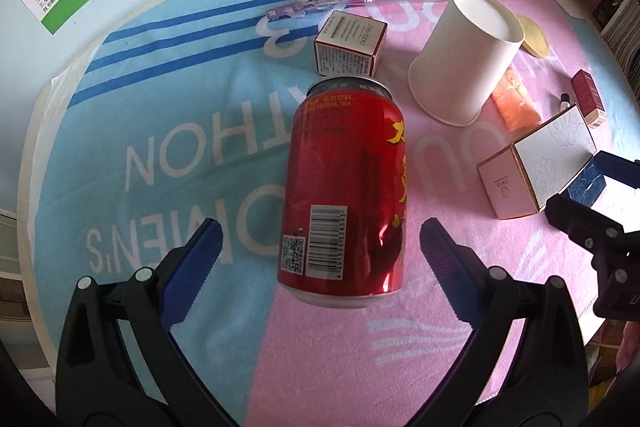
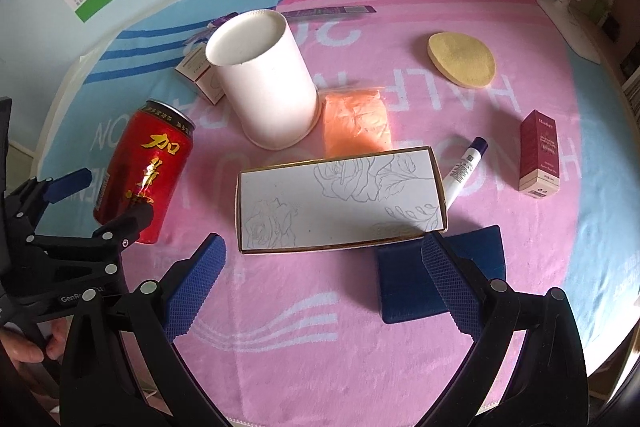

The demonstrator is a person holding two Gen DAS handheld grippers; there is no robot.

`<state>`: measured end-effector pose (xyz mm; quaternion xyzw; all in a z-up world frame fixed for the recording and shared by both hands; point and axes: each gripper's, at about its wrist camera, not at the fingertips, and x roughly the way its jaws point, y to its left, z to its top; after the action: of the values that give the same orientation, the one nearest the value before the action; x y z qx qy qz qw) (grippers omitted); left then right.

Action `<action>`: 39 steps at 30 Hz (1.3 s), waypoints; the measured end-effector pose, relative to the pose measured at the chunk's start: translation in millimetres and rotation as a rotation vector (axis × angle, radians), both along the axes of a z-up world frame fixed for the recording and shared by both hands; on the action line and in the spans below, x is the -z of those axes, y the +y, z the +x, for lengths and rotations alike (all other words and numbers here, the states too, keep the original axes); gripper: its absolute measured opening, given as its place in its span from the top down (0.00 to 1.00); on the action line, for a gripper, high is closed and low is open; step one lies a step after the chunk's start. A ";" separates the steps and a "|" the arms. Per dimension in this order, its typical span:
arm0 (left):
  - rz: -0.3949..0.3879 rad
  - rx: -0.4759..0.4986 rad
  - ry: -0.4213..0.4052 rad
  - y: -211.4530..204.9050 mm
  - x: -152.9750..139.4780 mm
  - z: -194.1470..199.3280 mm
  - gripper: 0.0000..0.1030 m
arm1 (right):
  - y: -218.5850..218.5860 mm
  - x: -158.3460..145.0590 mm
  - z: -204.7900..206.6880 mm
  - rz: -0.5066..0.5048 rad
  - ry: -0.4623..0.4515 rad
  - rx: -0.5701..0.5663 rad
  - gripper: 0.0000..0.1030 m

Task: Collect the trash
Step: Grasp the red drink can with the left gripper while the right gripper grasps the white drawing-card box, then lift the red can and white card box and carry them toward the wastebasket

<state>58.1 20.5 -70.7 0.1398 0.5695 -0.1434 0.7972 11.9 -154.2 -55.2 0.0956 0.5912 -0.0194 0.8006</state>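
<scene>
Dead centre of my left wrist view stands the red can (image 1: 344,187) on the towel (image 1: 168,131), and my left gripper (image 1: 318,253) sits spread wide around its base, pads clear of it. Lower frame on the right wrist view, my right gripper (image 2: 324,261) gapes wide before the flower-sketched box (image 2: 340,199), the white paper cup (image 2: 264,79) upturned above.

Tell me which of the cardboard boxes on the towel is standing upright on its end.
The slim maroon cardboard box near the right edge stands upright. The flat flower-sketch box and the small white-and-red box both lie on their sides.
</scene>
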 end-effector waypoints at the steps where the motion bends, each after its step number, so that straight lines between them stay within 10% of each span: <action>1: 0.000 -0.001 0.001 -0.4 0.4 1.1 0.06 | 0.2 0.4 1.6 -0.005 0.002 -0.005 0.05; 24: -0.033 0.015 0.072 8.1 20.4 31.5 0.37 | -19.7 26.6 52.8 0.218 0.128 0.210 0.06; 32: -0.037 0.034 0.057 10.3 19.7 25.2 0.39 | -18.9 24.0 57.0 0.207 0.126 0.207 0.44; 39: -0.035 0.045 0.023 5.1 5.8 15.5 0.38 | -34.3 10.3 39.3 0.185 0.103 0.214 0.50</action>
<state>73.5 25.6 -76.4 0.1369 0.5725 -0.1729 0.7897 51.2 -188.6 -65.5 0.2303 0.6173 -0.0548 0.7503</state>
